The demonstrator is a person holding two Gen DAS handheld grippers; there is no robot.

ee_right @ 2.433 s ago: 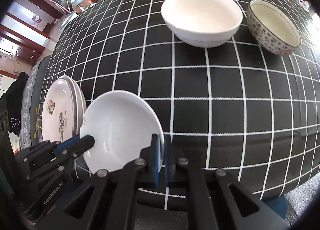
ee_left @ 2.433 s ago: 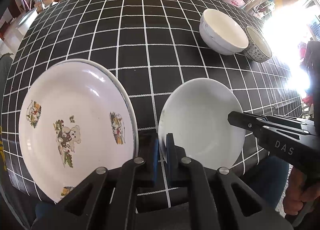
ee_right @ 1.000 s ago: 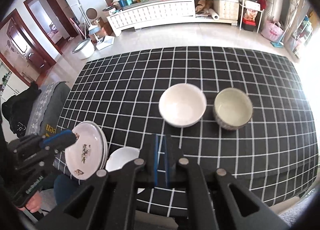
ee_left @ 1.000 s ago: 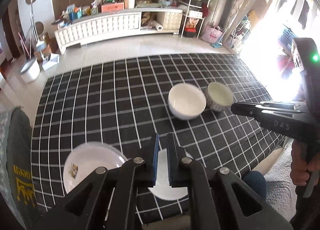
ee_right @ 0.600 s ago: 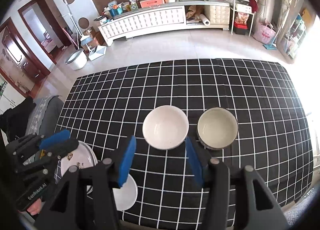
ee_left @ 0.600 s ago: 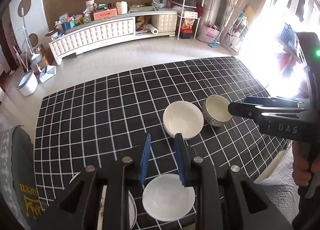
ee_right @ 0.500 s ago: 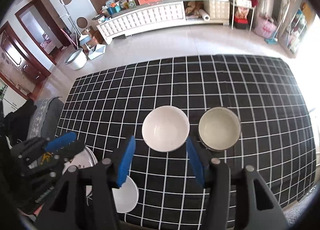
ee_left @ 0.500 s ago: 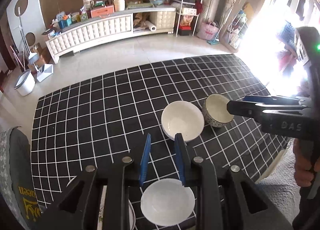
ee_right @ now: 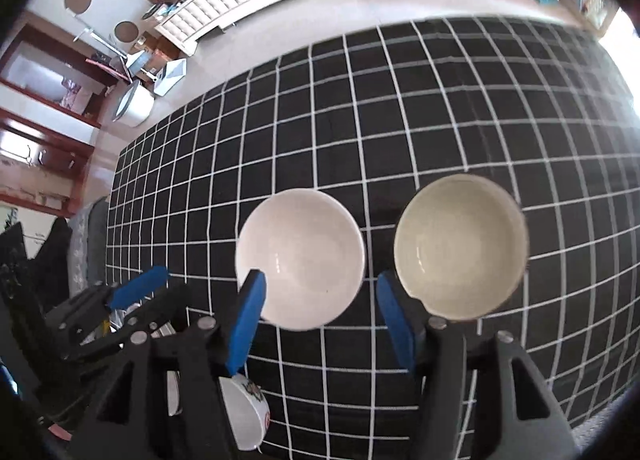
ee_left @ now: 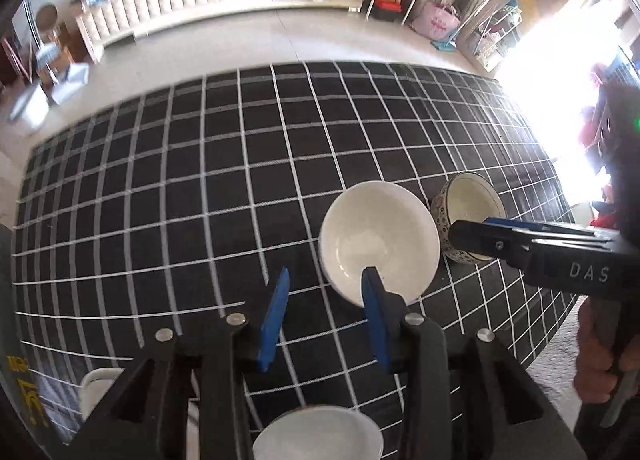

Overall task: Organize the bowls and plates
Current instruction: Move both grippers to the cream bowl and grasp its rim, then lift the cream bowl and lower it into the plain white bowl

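Hovering over white bowl (ee_right: pixel 300 258) and patterned bowl (ee_right: pixel 460 246), both tools (ee_left: pixel 324 280) (ee_right: pixel 320 284) just parted, empty

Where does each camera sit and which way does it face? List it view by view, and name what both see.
Left wrist: rides the left tool, aimed steeply down at the checked tablecloth; shows its own open blue fingers, the right tool and a hand.
Right wrist: rides the right tool, aimed down likewise; its open fingers frame the white bowl; the left tool shows lower left.
Shared: white bowl, patterned bowl, tablecloth.

Both grippers (ee_left: pixel 325 284) (ee_right: pixel 318 284) agape — empty.
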